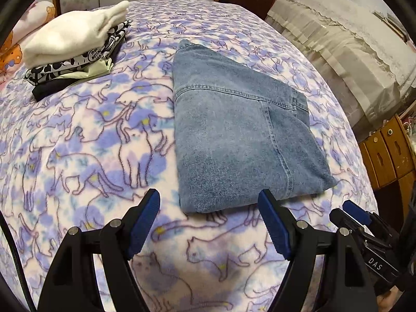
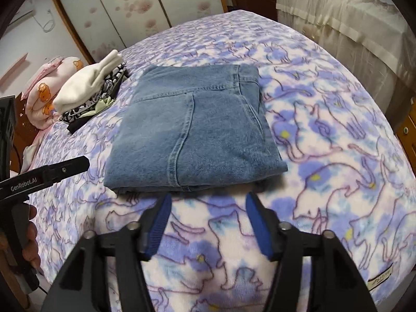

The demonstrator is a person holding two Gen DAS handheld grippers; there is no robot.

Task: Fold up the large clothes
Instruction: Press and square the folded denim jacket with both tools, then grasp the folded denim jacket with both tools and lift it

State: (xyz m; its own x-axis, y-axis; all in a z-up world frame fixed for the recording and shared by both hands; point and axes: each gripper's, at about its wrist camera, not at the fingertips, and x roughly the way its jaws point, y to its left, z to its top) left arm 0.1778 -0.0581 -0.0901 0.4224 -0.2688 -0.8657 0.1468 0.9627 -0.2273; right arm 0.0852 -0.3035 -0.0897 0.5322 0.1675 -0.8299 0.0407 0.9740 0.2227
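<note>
A pair of blue jeans (image 1: 239, 140) lies folded into a flat rectangle on the cat-patterned blanket (image 1: 91, 143); the right wrist view has the same jeans (image 2: 192, 135) at its centre. My left gripper (image 1: 209, 196) hovers just short of the near edge of the jeans, open, with nothing between its blue pads. My right gripper (image 2: 208, 200) also stands open and empty, just before the near fold. The right gripper's tip (image 1: 356, 212) shows at the lower right of the left wrist view. The left gripper's black body (image 2: 46, 174), held by a hand, shows at the left edge of the right wrist view.
A stack of folded clothes (image 1: 75, 49), cream on top over black-and-white prints, sits at the far left of the bed (image 2: 338, 130). A pink pillow (image 2: 44, 91) lies behind it. A lace-covered piece of furniture (image 1: 345, 41) and a wooden cabinet (image 1: 384, 156) stand to the right.
</note>
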